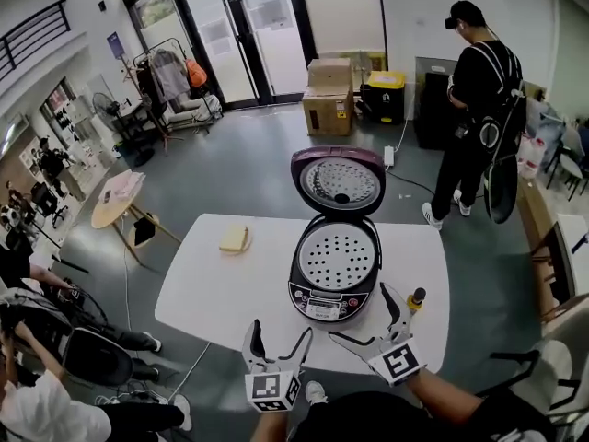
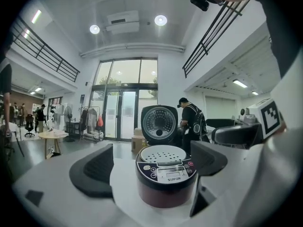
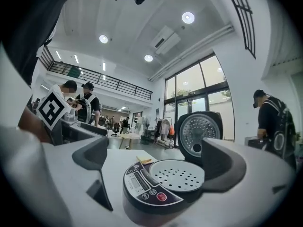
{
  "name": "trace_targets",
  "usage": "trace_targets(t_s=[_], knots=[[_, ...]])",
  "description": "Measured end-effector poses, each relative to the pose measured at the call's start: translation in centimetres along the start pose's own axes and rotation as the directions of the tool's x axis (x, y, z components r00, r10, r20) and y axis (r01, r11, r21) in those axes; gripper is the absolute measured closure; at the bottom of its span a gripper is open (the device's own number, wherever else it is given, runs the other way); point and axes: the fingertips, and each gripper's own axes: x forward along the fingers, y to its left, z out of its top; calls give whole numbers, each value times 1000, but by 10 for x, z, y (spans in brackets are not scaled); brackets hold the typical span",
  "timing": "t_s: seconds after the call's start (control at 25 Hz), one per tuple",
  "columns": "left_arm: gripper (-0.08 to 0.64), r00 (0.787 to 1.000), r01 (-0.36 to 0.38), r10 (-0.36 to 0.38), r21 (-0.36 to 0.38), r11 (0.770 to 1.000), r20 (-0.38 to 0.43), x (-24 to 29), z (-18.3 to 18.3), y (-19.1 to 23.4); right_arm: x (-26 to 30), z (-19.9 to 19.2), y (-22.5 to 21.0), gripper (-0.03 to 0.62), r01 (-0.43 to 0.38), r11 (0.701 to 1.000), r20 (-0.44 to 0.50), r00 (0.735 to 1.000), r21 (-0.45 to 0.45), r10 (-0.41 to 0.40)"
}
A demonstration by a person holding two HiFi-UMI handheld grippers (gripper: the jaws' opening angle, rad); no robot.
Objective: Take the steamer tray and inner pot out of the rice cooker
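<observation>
I have the rice cooker (image 1: 336,274) sitting on the white table (image 1: 221,293), towards the near right part of it, with its control panel (image 1: 322,307) facing me. The body is dark red with a black top ring, and the panel carries a small display and a row of round buttons, one of them red. The lid (image 1: 338,184) stands fully open and upright at the back, showing its ribbed silver inner plate. The steamer tray (image 1: 336,254) is seated in the cooker's mouth. It is a pale, shallow disc dotted with rows of small holes, lying level, and it covers the opening. The inner pot is hidden under it, so I can't see it from any view.

My left gripper (image 1: 279,334) is at the table's near edge, just in front of the cooker and slightly left of it. Its jaws are spread wide with nothing on the pads. In the left gripper view the cooker stands centred in the gap, apart from both jaws.

My right gripper (image 1: 361,313) is also spread wide and carries nothing. It sits at the cooker's near right corner, one jaw tip just beside the body. I can't tell whether it touches. In the right gripper view the cooker fills the space between the jaws.

A yellow sponge-like block (image 1: 235,238) lies on the table left of the cooker.
</observation>
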Motion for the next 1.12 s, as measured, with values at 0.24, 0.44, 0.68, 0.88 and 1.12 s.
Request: trace_targets(t_s=[0.24, 0.44, 0.68, 0.88, 1.12], knots=[[69, 990, 137, -137, 5, 991, -17, 45, 6, 21, 24, -3, -16, 0, 140, 990, -48, 989, 7, -140], [75, 972, 232, -231, 13, 973, -38, 75, 5, 38, 35, -10, -27, 0, 258, 966, -49, 965, -29, -259], [81, 944, 328, -327, 3, 945, -52, 108, 7, 46, 47, -13, -39, 0, 372, 928, -73, 925, -28, -373], [86, 926, 374, -369, 56, 926, -85, 130, 8, 47, 59, -16, -46, 0, 388, 916, -172, 900, -98, -400], [108, 899, 411, -386, 95, 907, -207, 175, 1, 60, 70, -25, -84, 2, 402, 900, -220, 874, -170, -432]])
